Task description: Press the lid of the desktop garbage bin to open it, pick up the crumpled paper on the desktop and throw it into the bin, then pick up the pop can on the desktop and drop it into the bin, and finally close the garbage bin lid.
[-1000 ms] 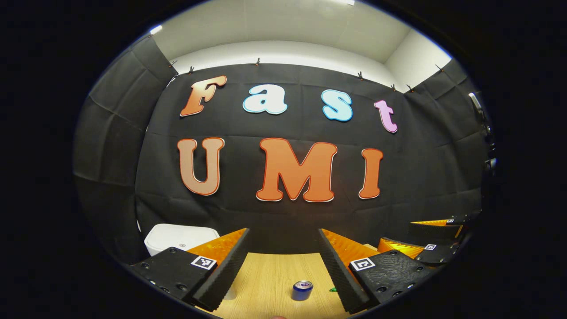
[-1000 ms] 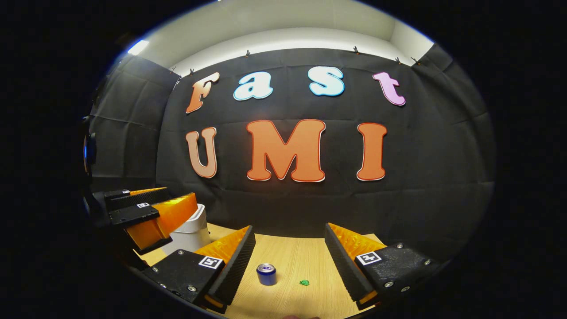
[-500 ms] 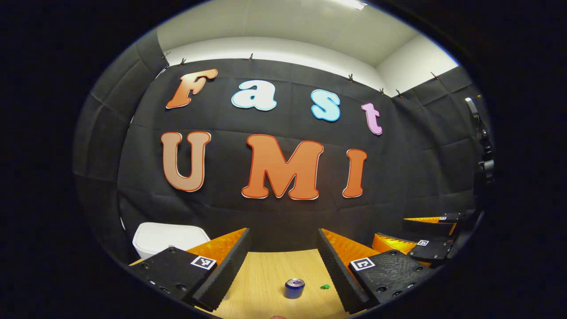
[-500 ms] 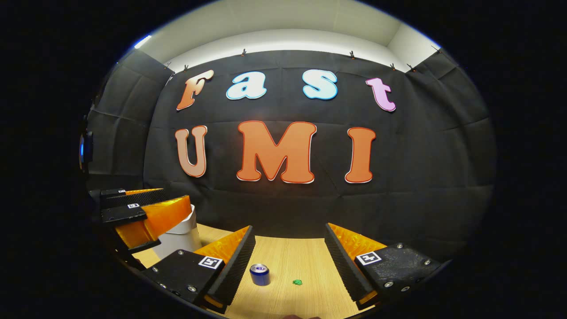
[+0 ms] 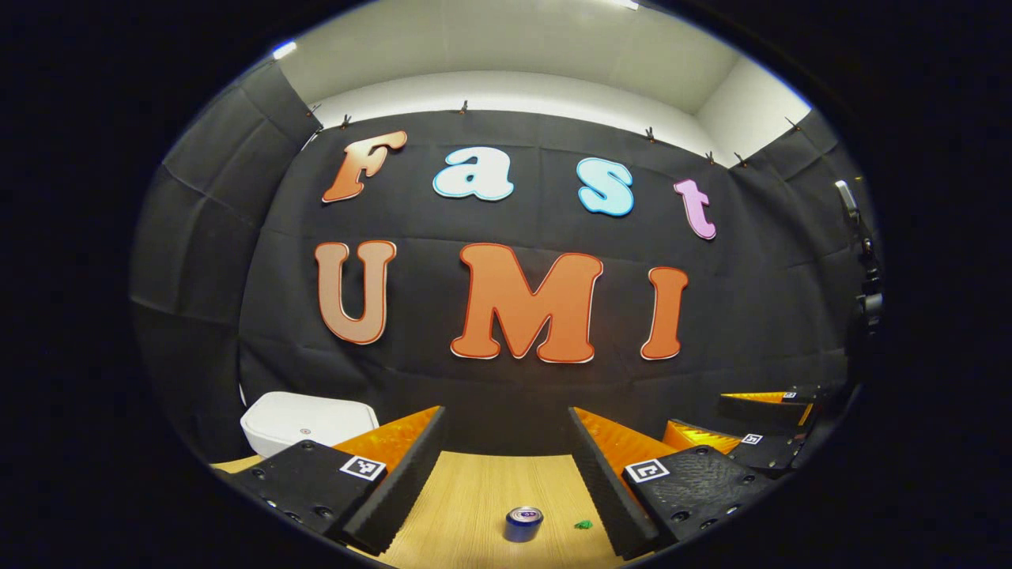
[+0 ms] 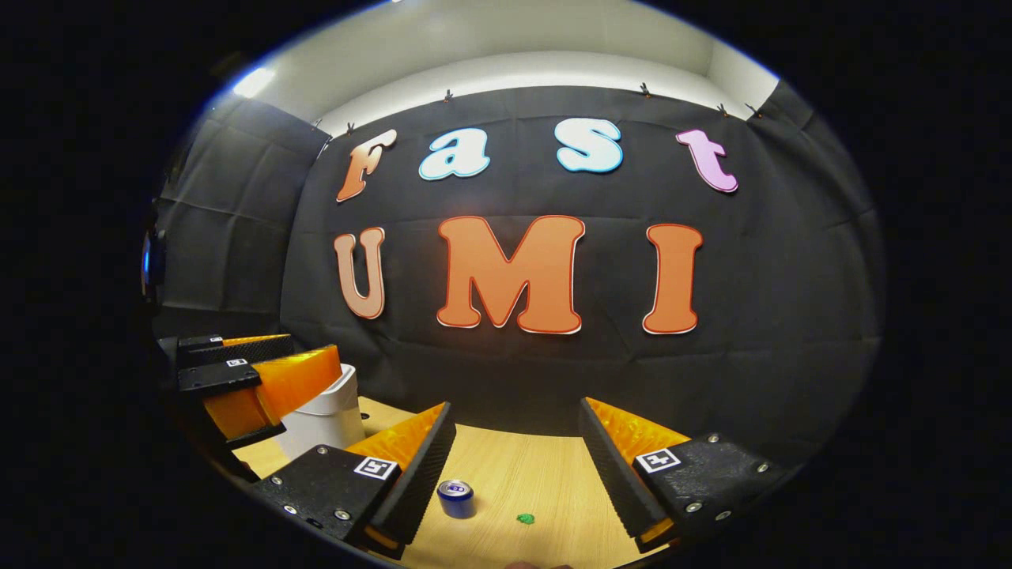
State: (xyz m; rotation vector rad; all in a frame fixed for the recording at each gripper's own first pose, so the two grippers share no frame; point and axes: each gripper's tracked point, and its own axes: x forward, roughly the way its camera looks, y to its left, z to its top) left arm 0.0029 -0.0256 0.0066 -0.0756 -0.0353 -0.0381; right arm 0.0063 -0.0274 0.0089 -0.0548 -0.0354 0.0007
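Bin (image 5: 308,419): white, lid down flat, sits on the wooden table (image 5: 474,498) around 8 o'clock in the left gripper view, partly behind that gripper's finger.
Can (image 5: 522,523): blue, standing upright near 6 o'clock, between the fingers but farther off, nothing touching it.
Paper (image 5: 583,524): tiny green scrap just right of the can.
Left gripper (image 5: 506,442): jaws wide apart, holding nothing.
Right gripper (image 6: 515,431): also spread wide, nothing in it, can (image 6: 456,499) at 6 o'clock.
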